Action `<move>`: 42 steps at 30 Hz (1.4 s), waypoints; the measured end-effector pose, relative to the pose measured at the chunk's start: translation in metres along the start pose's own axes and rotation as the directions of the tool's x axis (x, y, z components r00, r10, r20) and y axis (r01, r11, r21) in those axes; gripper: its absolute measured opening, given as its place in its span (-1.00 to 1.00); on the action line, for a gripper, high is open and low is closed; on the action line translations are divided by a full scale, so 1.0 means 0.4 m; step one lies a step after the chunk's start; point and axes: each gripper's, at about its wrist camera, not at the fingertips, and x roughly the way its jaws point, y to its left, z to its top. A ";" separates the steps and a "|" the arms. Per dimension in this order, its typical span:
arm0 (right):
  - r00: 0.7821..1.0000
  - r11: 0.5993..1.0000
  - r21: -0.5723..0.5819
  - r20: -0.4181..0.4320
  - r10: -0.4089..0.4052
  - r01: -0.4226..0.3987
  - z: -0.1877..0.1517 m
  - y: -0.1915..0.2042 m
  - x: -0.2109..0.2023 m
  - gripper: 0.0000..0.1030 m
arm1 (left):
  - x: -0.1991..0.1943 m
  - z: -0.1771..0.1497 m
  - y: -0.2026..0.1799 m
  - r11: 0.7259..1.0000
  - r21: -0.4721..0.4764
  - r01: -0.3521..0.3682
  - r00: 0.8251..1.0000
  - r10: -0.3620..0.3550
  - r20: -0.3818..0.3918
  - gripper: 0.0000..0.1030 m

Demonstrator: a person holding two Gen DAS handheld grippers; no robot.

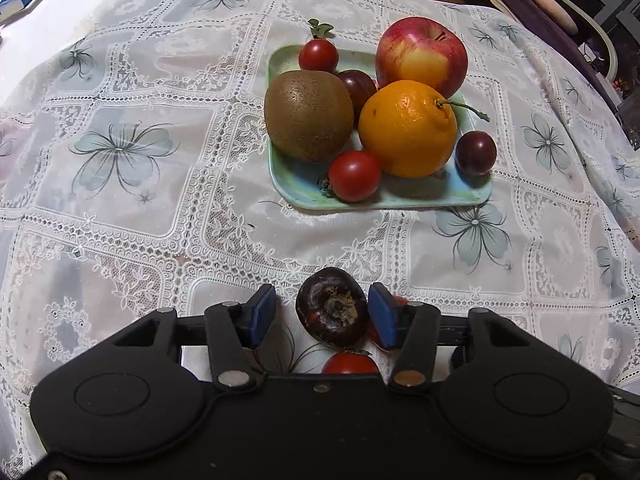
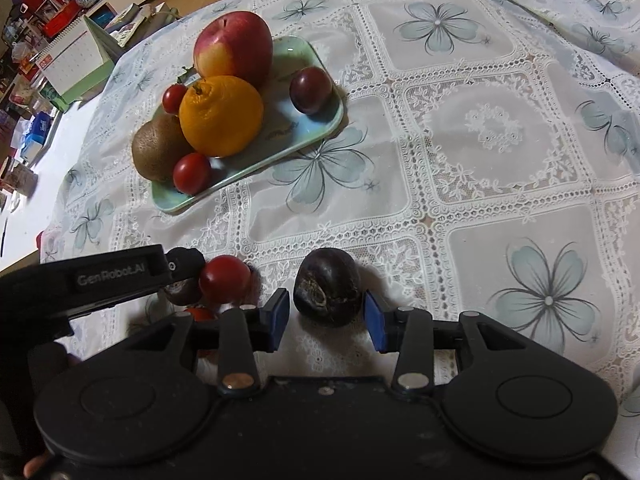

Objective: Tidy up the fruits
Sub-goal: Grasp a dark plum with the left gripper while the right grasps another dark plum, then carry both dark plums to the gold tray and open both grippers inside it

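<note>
A pale green tray (image 1: 420, 200) (image 2: 320, 128) holds an apple (image 1: 422, 54) (image 2: 234, 46), an orange (image 1: 406, 128) (image 2: 220, 116), a kiwi (image 1: 308, 116) (image 2: 158, 148), cherry tomatoes (image 1: 354, 176) (image 2: 192, 173) and dark plums (image 1: 475, 153) (image 2: 311, 90). My left gripper (image 1: 322, 314) is open around a dark water chestnut (image 1: 332, 306) on the cloth; red tomatoes (image 1: 350, 362) lie by it. My right gripper (image 2: 326, 316) is open around another dark water chestnut (image 2: 327, 286). The left gripper's arm (image 2: 100, 280) shows beside a tomato (image 2: 225, 279).
A lace tablecloth with blue flowers (image 1: 120, 148) (image 2: 548, 300) covers the table. A desk calendar (image 2: 76, 64) and cluttered shelves (image 2: 36, 8) stand beyond the far left edge. A chair (image 1: 580, 28) stands at the far right.
</note>
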 end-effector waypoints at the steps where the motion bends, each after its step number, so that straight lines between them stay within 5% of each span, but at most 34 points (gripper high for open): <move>1: 1.000 1.000 0.000 0.001 -0.008 0.008 0.000 0.001 0.006 -0.24 | 0.002 0.001 -0.001 1.000 0.000 -0.002 1.000 0.002 -0.001 0.12; 11: 0.999 0.999 -0.033 0.049 -0.020 0.022 -0.013 0.003 -0.006 -0.26 | 0.036 0.003 -0.049 0.995 0.032 -0.099 0.995 0.100 -0.017 0.11; 13: 0.999 1.000 -0.024 0.048 -0.013 0.014 -0.014 -0.002 -0.005 -0.26 | 0.040 0.001 -0.058 0.995 0.059 -0.080 0.997 0.081 -0.011 -0.11; 18: 0.999 1.000 -0.018 0.054 0.000 0.001 -0.015 -0.011 -0.014 -0.27 | 0.035 -0.001 -0.064 0.994 0.075 -0.082 0.997 0.082 -0.001 -0.12; 27: 0.996 1.000 -0.022 0.088 0.016 -0.014 -0.023 -0.013 -0.055 -0.57 | -0.039 -0.020 -0.058 0.991 0.098 -0.088 0.996 0.086 0.019 -0.12; 32: 0.996 0.999 -0.030 0.088 -0.021 0.024 -0.022 -0.002 -0.036 -0.45 | -0.074 -0.031 -0.051 0.992 0.089 -0.088 0.996 0.086 0.034 -0.12; 35: 0.995 0.999 -0.020 0.092 -0.036 0.038 -0.009 -0.004 -0.023 -0.14 | -0.095 -0.046 -0.048 0.990 0.102 -0.092 0.995 0.089 0.035 -0.12; 39: 0.996 0.998 -0.009 0.064 -0.062 0.063 0.003 -0.015 0.015 -0.14 | -0.127 -0.075 -0.039 0.990 0.113 -0.084 0.996 0.081 0.033 -0.13; 42: 0.995 0.998 -0.021 0.077 -0.062 0.064 -0.002 -0.012 0.011 -0.11 | -0.150 -0.100 -0.030 0.989 0.120 -0.083 0.996 0.081 0.024 -0.63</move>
